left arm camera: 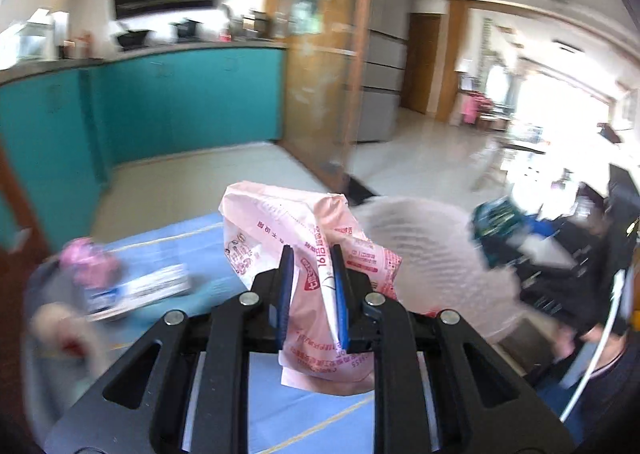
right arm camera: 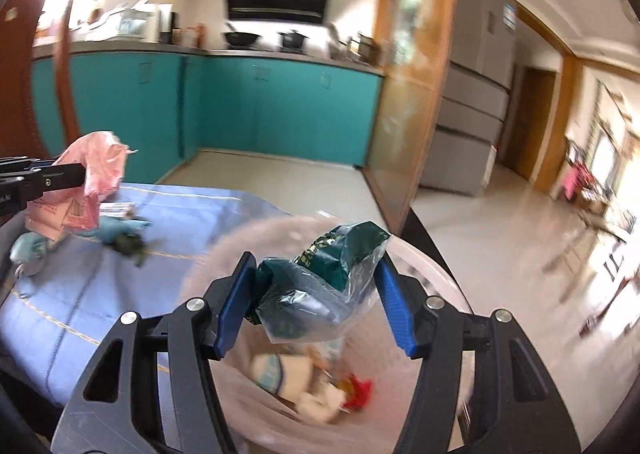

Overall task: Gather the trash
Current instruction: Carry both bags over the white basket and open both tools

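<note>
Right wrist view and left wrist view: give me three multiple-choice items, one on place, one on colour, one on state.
1. The green bag in the right hand-held gripper is over:
A the bin
B the stove
C the floor

2. The wrapper in the left hand-held gripper is:
A blue
B pink
C black

3. The left hand-held gripper's jaws are:
A wide open, empty
B shut on the wrapper
C out of view

Answers: 1 A, trash lies in the bin directly beneath it; 2 B, pink with red print; 3 B, both pads press the wrapper.
</note>
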### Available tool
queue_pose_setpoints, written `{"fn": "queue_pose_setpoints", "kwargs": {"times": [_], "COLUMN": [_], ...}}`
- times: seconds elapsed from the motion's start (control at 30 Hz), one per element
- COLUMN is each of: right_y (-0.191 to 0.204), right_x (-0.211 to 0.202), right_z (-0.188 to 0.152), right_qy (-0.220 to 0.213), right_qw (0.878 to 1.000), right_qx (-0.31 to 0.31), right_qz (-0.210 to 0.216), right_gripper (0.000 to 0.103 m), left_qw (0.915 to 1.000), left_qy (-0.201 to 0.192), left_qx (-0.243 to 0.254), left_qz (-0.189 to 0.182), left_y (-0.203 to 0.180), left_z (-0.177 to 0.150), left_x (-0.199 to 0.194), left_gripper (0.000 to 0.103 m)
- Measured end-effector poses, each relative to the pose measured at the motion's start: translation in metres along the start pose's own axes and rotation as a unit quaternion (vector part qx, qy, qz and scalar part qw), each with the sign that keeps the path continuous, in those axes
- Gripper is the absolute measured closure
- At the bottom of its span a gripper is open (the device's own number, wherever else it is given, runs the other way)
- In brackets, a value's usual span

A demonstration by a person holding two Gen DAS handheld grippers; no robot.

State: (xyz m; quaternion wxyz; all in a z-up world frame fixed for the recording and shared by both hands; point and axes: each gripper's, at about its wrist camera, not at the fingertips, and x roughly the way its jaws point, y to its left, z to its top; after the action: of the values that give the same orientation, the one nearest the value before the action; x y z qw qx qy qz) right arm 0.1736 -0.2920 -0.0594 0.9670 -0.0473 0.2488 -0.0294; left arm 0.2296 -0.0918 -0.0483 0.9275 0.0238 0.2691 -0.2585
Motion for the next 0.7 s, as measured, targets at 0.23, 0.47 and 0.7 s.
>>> {"fn": "queue_pose_setpoints", "kwargs": {"times": [0.23, 0.47, 0.7], "right_y": [-0.026, -0.006, 0.047], "right_x": [0.013, 0.019, 0.021], "right_z": [-0.015, -0.015, 0.001], "right_qy": [0.054, 0.068, 0.041], "right_qw": [0.998, 0.998, 0.996], "right_qx": [0.038, 0.011, -0.034], "right_qz": [-0.010, -0.006, 0.068], "right_gripper": [0.040, 0.025, 0.024], "left_qw": [0.9966, 0.9992, 0.9818], "left_qy": [0.046, 0.035, 0.047], "left_qx": [0.010, 0.013, 0.051], "left_qz": [-0.067, 0.013, 0.177], "left_y": [-0.056, -0.020, 0.049], "left_z": [0.017, 0.006, -0.037], "left_x": [0.066, 0.042, -0.019], "left_gripper": [0.077, 0.038, 0.032]}}
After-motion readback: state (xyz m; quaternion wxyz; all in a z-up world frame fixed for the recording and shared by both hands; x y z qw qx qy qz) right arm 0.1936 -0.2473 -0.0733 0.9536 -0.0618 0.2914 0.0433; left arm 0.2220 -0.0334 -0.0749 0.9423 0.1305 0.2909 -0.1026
